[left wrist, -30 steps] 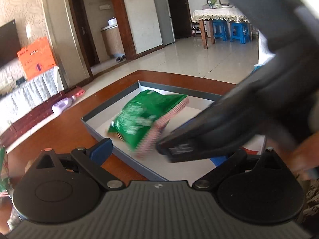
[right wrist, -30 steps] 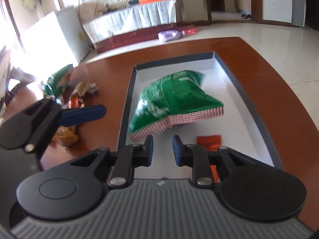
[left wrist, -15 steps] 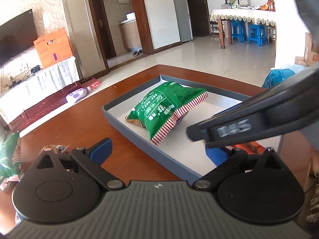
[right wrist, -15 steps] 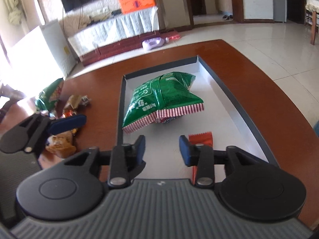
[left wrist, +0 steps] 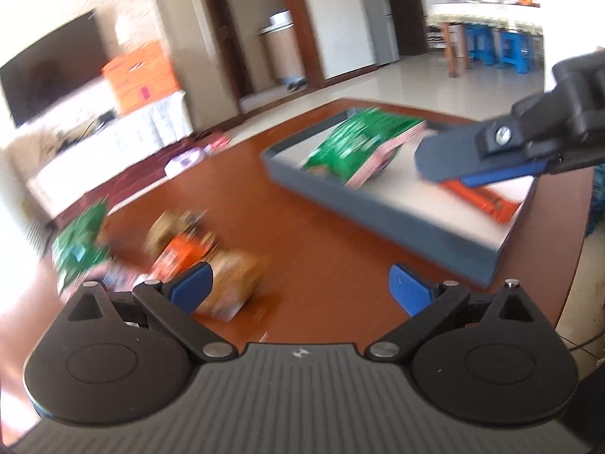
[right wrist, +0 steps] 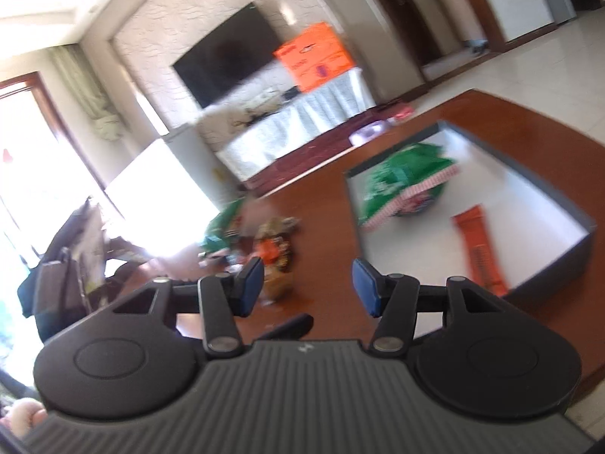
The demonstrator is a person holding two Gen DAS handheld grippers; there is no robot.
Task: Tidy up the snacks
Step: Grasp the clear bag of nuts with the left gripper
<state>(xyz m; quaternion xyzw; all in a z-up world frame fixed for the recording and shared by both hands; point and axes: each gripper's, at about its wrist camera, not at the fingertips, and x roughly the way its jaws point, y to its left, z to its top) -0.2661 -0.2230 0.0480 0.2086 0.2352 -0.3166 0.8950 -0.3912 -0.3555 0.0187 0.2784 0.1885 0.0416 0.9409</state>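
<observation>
Right hand-held gripper: jaws spread, having just been opening; nothing between them. Hangs over the brown bench, beside the tray's near left corner. In the left wrist view its blue-padded fingers reach in from the right above the tray.

Left hand-held gripper: jaws spread wide, nothing between the pads. Poised over bare bench between the loose snack pile and the tray.

Tray: shallow, grey-walled, white floor; sits on the bench toward its right side.

Green snack bag: large, puffed, with a red-and-white checked edge; lies inside the tray toward its far end.

Orange snack bar: long, flat wrapper; lies inside the tray toward the near end, apart from the green bag.

Loose snack pile: on the bench left of the tray, well apart from it. Includes a green packet at the far left, an orange packet in the middle and a tan packet nearest the left gripper's left pad. Blurred; labels unreadable.

Background: dark television on the wall, orange box on a cloth-covered stand below it, tiled floor beyond the bench.
</observation>
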